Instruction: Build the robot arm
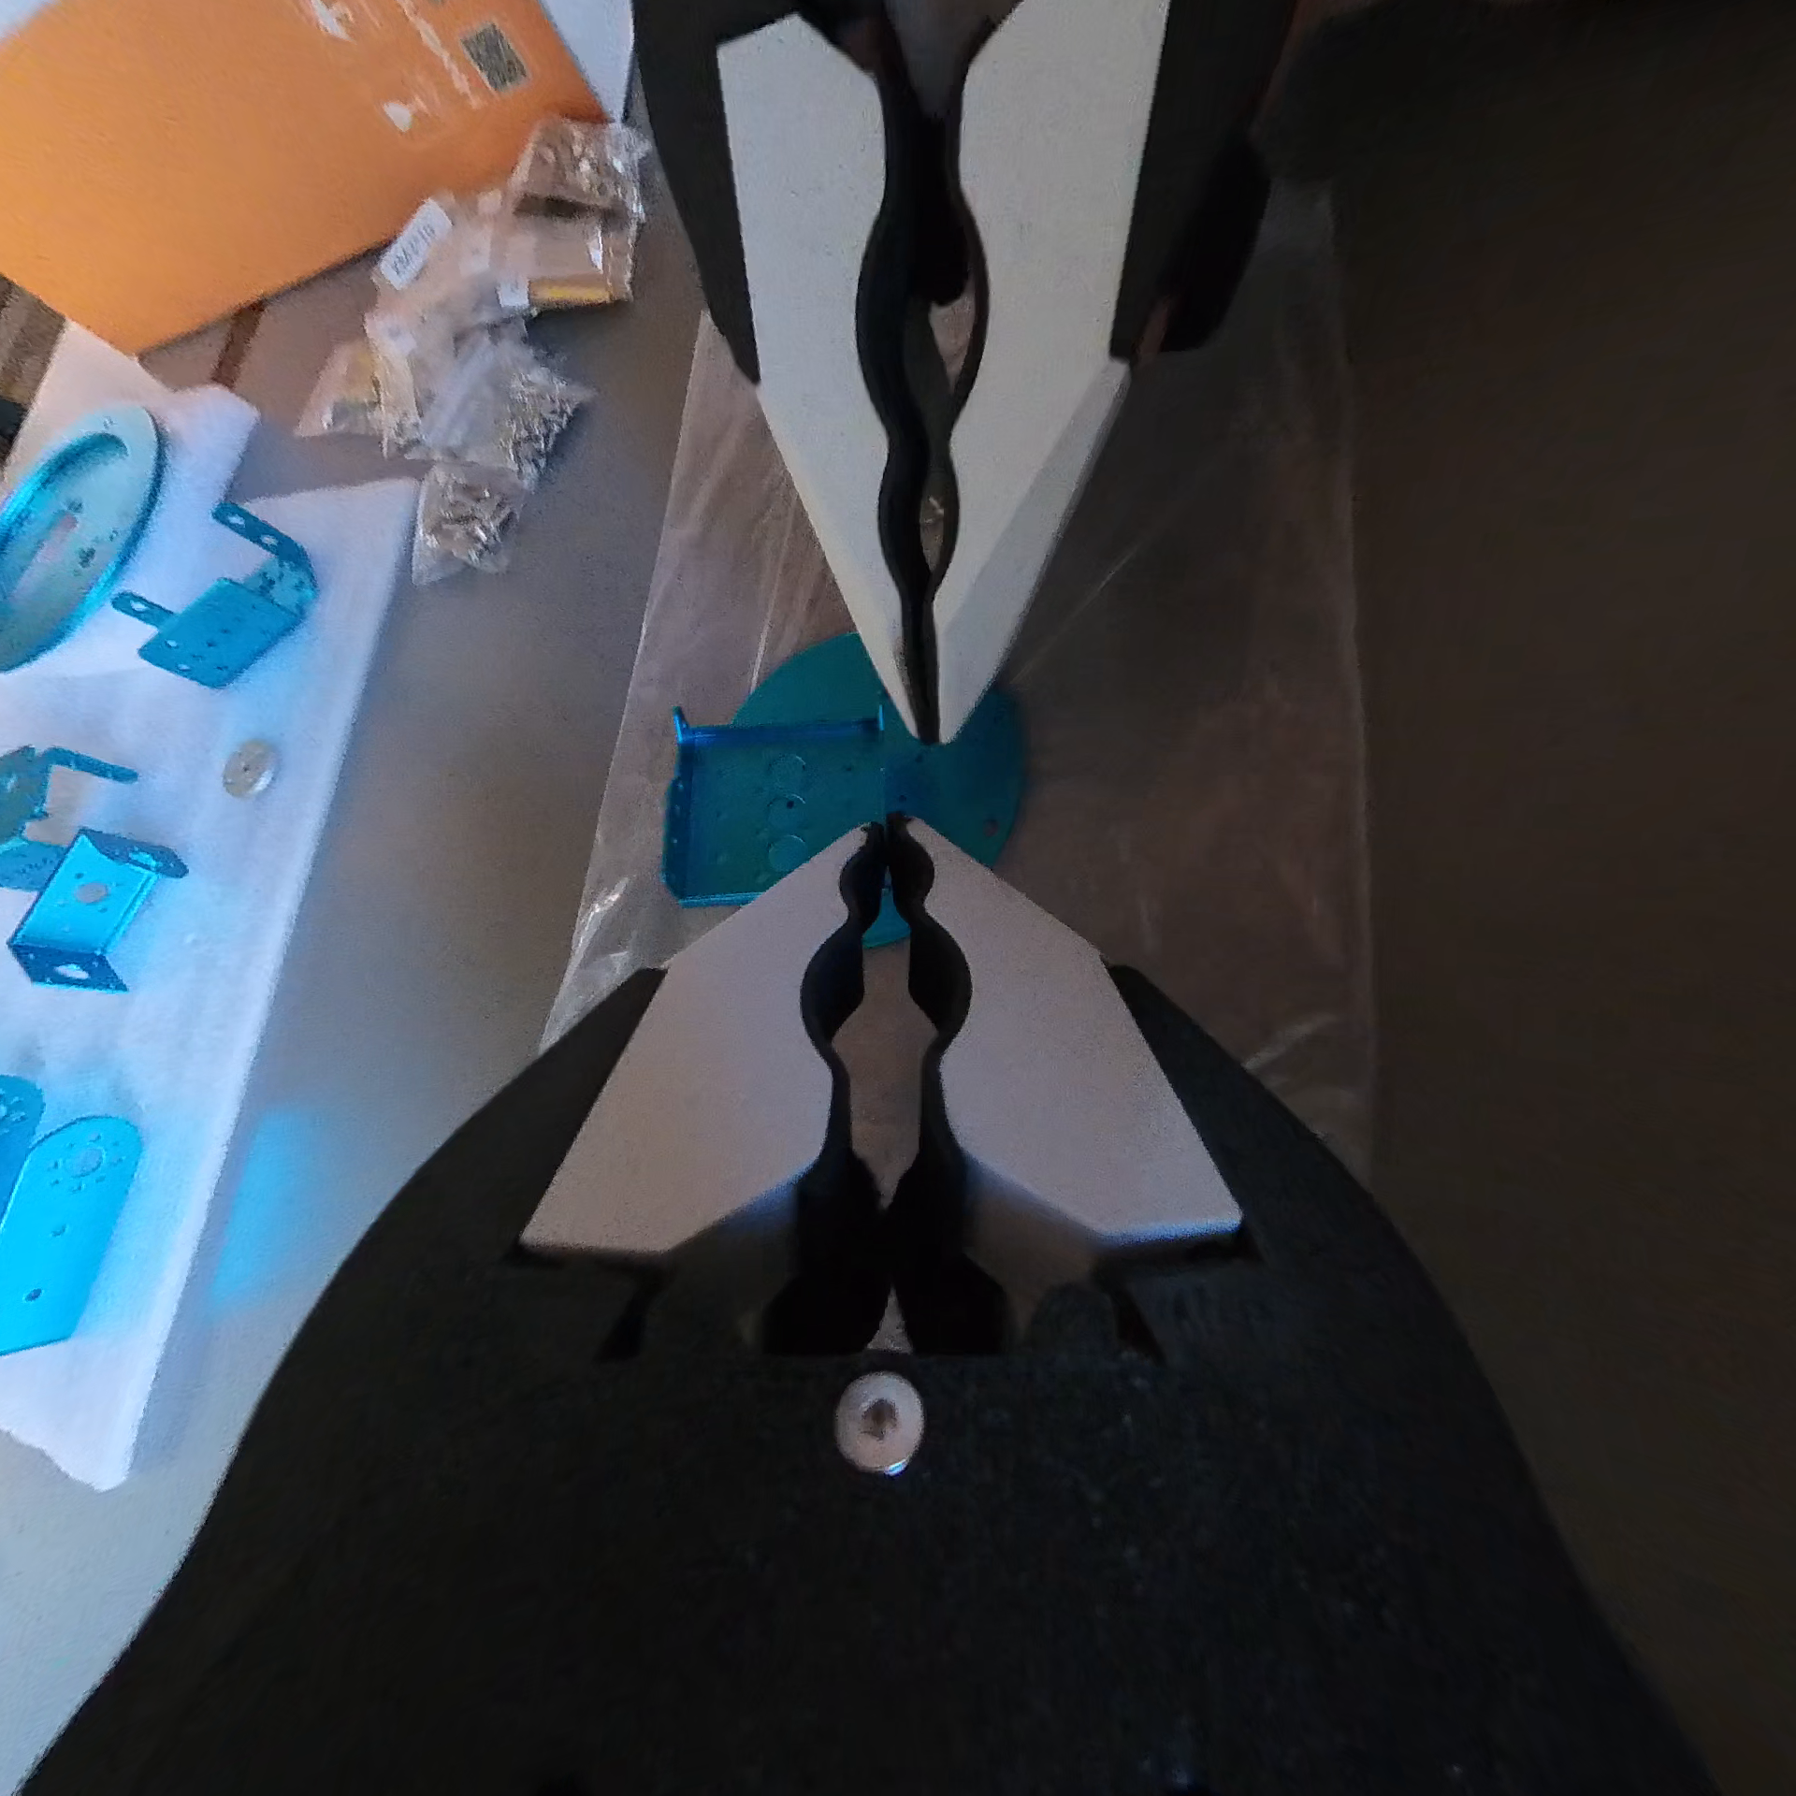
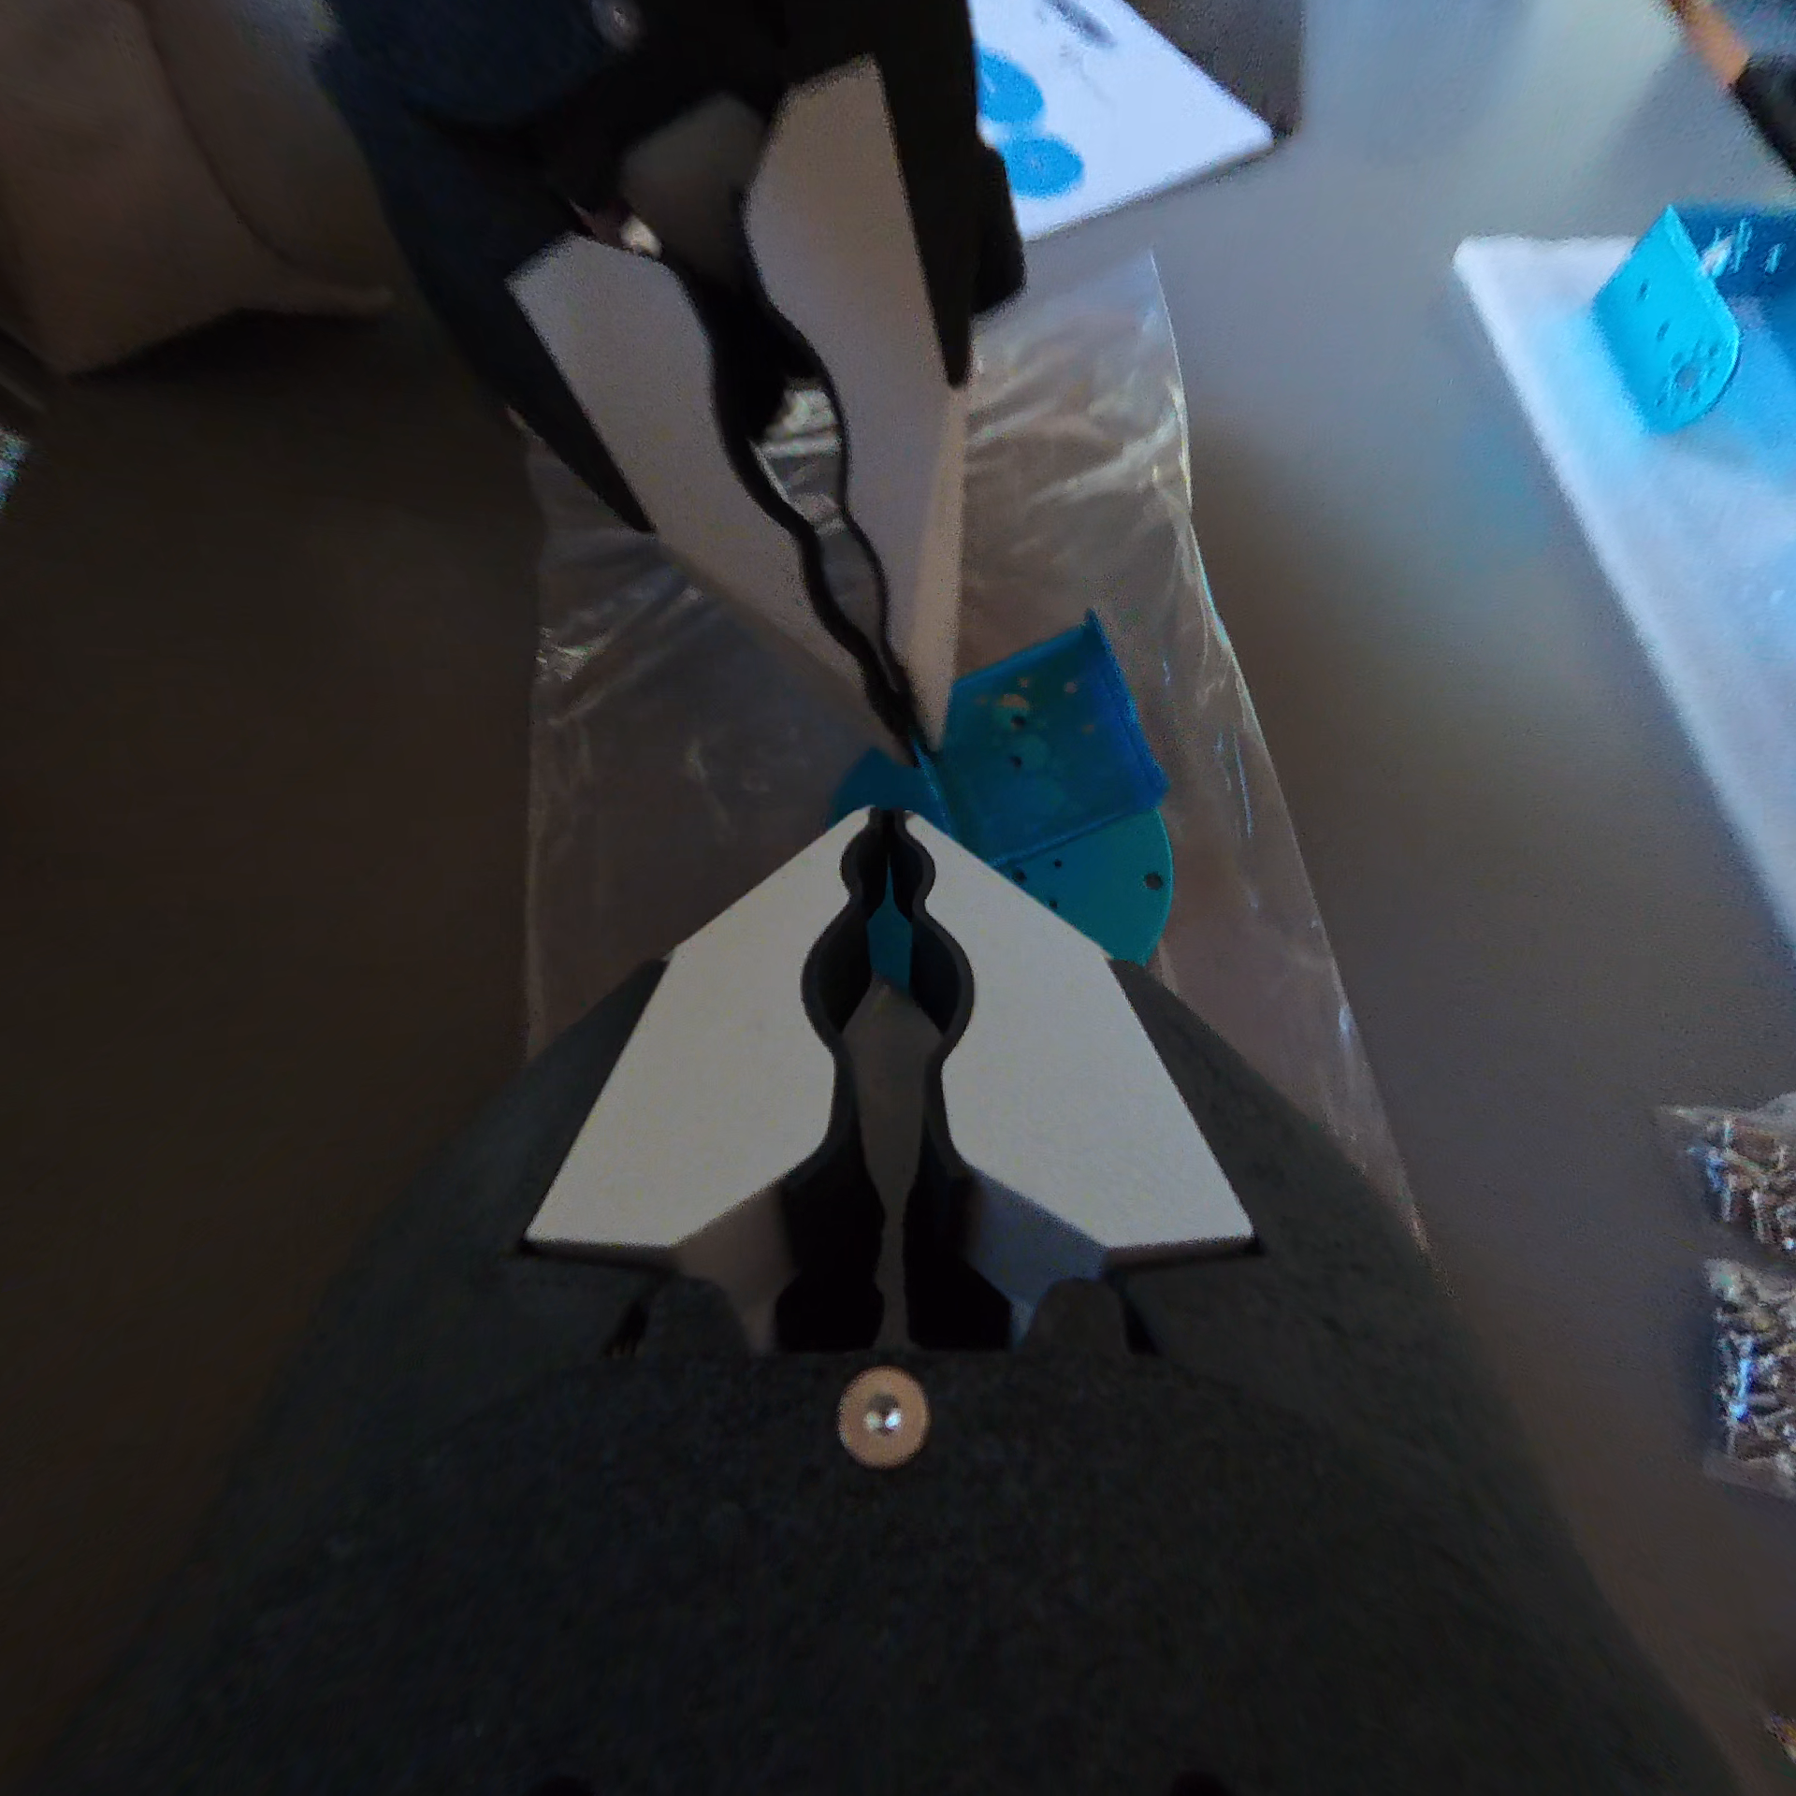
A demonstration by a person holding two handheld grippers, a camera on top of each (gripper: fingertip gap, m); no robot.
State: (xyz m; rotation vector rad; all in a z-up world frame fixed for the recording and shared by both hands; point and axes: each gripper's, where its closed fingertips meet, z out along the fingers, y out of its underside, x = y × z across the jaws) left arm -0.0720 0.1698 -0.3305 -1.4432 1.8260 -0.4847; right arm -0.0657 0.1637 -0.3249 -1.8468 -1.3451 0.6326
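Your right gripper is pinched closed on the near edge of a blue round plate. The left gripper comes in from the far side, its tips closed on the edge of a blue U-shaped bracket standing on that plate. Both lie over a clear plastic bag. At your right, small bags of screws sit near, and another blue bracket rests on white foam farther off.
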